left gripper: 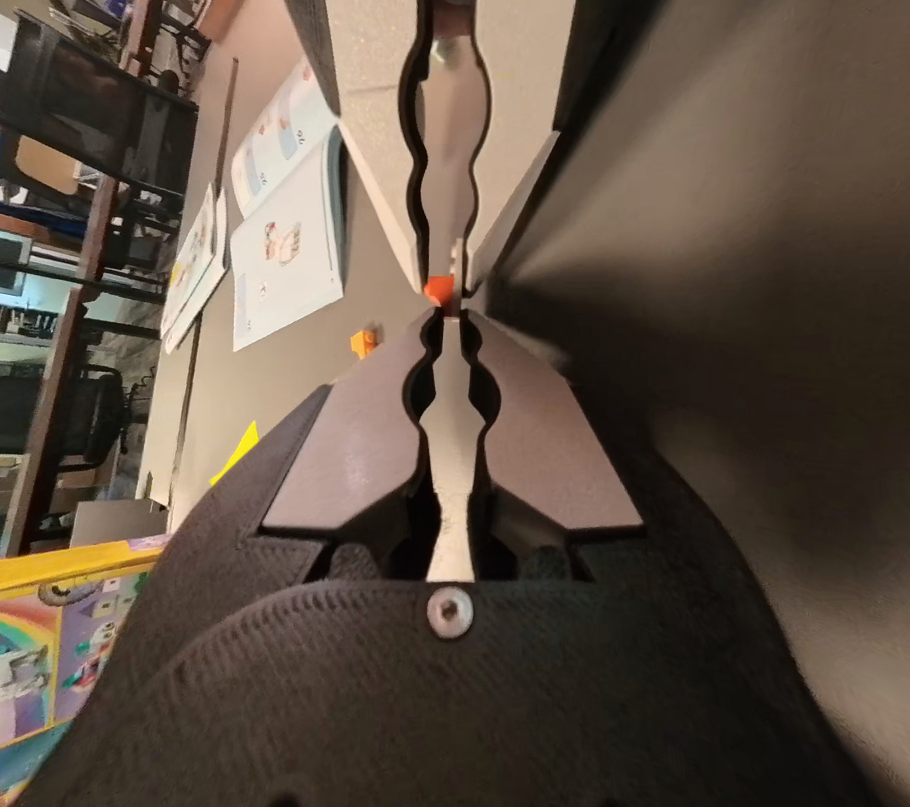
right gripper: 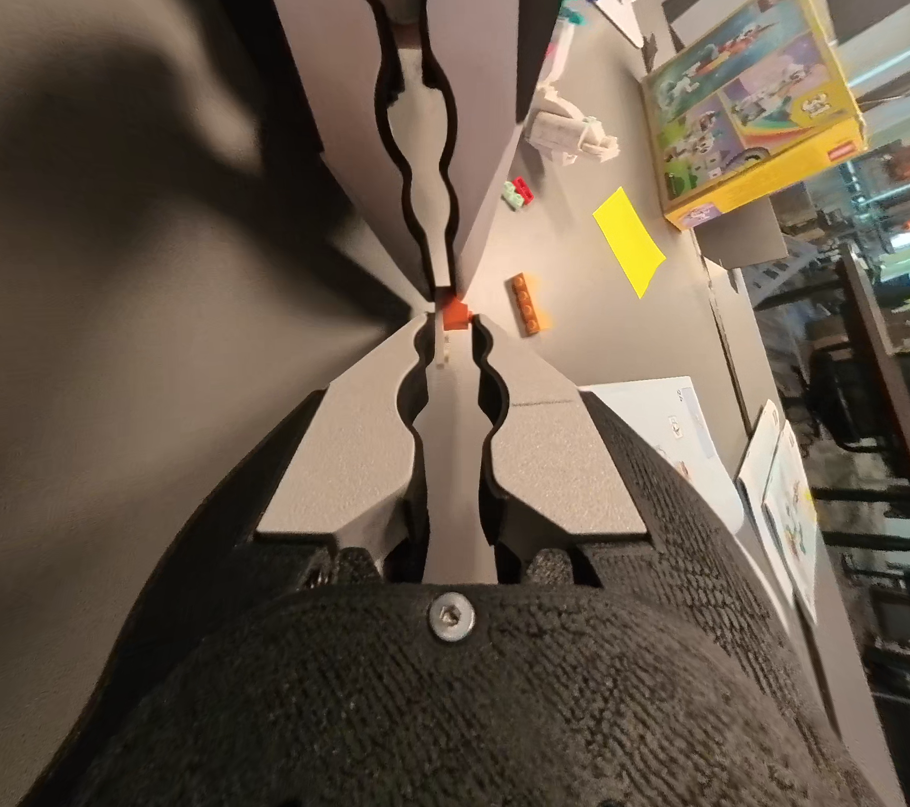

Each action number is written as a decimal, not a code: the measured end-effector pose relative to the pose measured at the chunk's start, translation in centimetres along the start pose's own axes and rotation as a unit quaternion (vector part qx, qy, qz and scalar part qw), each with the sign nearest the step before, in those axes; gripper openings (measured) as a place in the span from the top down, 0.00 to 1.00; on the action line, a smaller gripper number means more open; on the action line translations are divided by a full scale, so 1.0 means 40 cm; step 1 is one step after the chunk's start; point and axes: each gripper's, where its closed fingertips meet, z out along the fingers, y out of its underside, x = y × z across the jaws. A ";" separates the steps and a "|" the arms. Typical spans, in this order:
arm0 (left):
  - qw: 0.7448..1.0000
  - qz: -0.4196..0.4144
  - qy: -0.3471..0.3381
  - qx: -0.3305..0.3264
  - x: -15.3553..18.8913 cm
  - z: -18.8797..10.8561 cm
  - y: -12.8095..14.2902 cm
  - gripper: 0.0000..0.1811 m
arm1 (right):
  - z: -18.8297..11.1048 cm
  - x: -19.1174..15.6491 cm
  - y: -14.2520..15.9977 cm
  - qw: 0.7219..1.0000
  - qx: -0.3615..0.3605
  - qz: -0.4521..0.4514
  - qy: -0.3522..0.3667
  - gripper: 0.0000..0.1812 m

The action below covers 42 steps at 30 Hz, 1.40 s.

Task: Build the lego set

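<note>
Orange-red brick (left gripper: 439,289) (right gripper: 455,315) held up above the grey table (right gripper: 615,340), at the spot where the two tools meet tip to tip. Slim white piece (left gripper: 457,254) (right gripper: 443,352) flush against the brick, running back into the slot of the right gripper (right gripper: 450,323). Right fingers drawn in close, pinching brick and white piece between the tips. Left gripper (left gripper: 449,313) coming from the opposite side, fingers nearly pressed together, a sliver of red in the narrow gap; cannot tell whether actually clamping or only touching the brick's end. Just beside the meeting point, flat on the table: orange plate (right gripper: 529,310) (left gripper: 364,340) with a row of studs. Farther out, a red brick and a mint brick (right gripper: 519,194) touching each other, then a partly built white model (right gripper: 571,133) lying on its side. Yellow paper slip (right gripper: 628,234) (left gripper: 241,448) blank on the visible face, between plate and box. Set box (right gripper: 753,94) (left gripper: 59,626) at the table edge, yellow-trimmed, covered in colourful printed pictures with a small red logo patch on the yellow side; lettering too small to make out. Open instruction booklet (left gripper: 290,242) (right gripper: 660,419) showing drawn build steps and step numerals; more printed sheets (left gripper: 197,261) (right gripper: 783,502) overlapping beside it. Dark shelving (left gripper: 98,94) beyond the table, blurred.
</note>
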 end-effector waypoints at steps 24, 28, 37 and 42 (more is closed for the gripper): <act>0.994 -0.101 -0.019 0.028 -0.043 -0.005 0.003 0.94 | -0.010 0.042 0.017 0.997 -0.014 -0.051 0.057 0.99; 0.979 -0.192 0.006 0.074 -0.062 -0.023 -0.014 0.86 | -0.031 0.076 -0.008 0.990 0.021 -0.092 0.109 0.99; 0.921 -0.328 0.085 0.191 -0.083 -0.069 -0.075 0.84 | -0.069 0.093 -0.074 0.959 0.085 -0.197 0.187 0.99; 0.893 -0.367 0.127 0.229 -0.085 -0.089 -0.093 0.87 | -0.070 0.092 -0.077 0.951 0.084 -0.220 0.199 0.99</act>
